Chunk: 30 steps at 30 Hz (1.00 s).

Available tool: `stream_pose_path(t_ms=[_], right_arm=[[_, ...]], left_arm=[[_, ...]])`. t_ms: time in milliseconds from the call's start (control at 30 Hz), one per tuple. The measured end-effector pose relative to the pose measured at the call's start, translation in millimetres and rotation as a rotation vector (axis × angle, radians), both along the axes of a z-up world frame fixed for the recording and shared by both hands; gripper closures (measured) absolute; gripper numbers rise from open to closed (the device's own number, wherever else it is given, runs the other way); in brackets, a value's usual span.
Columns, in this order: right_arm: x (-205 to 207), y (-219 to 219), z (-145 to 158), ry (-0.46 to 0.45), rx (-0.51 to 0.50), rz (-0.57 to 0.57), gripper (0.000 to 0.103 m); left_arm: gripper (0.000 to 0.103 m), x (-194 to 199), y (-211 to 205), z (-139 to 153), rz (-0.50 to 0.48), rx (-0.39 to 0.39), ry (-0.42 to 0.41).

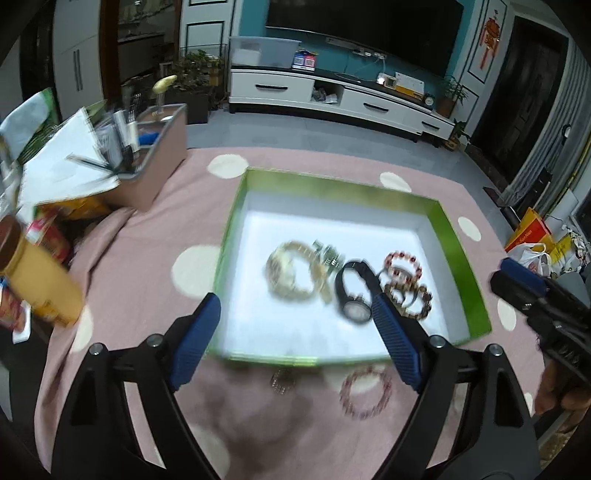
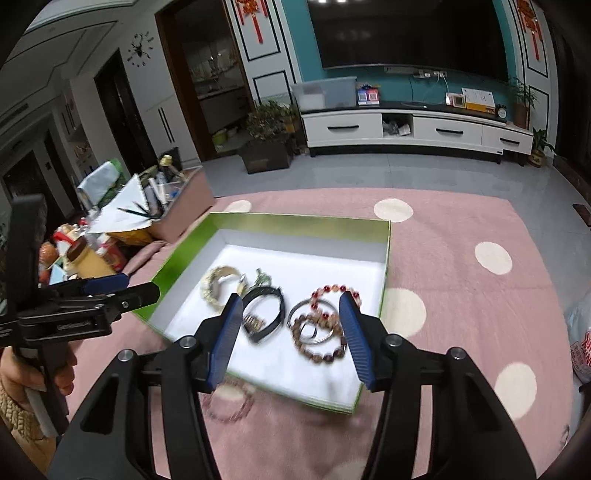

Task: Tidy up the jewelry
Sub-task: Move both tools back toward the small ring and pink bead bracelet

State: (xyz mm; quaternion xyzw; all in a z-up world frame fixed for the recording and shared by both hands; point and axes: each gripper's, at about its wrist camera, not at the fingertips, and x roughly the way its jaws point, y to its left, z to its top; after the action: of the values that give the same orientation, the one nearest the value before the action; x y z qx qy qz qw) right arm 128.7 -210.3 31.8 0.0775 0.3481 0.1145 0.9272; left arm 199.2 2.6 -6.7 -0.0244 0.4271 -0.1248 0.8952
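The green box point(image 2: 280, 221) holds two watches: a gold one point(image 1: 291, 273) at its left and a black one point(image 1: 354, 291) beside it. Three beaded bracelets show: two point(image 2: 325, 325) inside the box at its right, along with a thin silver bangle point(image 2: 301, 308), and one point(image 1: 365, 391) on the pink cloth just in front of the box. One small blurred piece point(image 1: 282, 380) lies near that outside bracelet.

Home living room: television point(image 2: 408, 31), white media console point(image 2: 417, 129).
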Motion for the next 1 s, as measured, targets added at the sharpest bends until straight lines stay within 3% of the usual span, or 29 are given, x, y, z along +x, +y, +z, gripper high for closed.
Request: stream_pose_path(t_ms=[200, 433, 667, 800, 1000], right_arm=[[-44.3, 1.1, -1.2, 0.007, 0.005, 0.018, 0.048], [-65.7, 13.5, -37.1, 0.118, 0.01, 0.031, 0.048], [-59.1, 35.1, -70.7, 0.188, 0.022, 0.067, 0.048], [-47.4, 47.6, -82.1, 0.204, 0.009, 0.089, 0.049], [-28.2, 63.3, -96.6, 0.214, -0.047, 0.094, 0.064]], left_arm=[[0.018, -35.7, 20.0, -18.1, 0.039, 0.008, 0.027], [0.018, -53.6, 25.5, -55.0, 0.059, 0.004, 0.092], [0.023, -54.2, 20.2, -75.8, 0.06, 0.05, 0.086], [0.034, -44.2, 15.1, -86.0, 0.047, 0.069, 0.096], [0.045, -33.6, 5.4, -93.3, 0.012, 0.076, 0.083]])
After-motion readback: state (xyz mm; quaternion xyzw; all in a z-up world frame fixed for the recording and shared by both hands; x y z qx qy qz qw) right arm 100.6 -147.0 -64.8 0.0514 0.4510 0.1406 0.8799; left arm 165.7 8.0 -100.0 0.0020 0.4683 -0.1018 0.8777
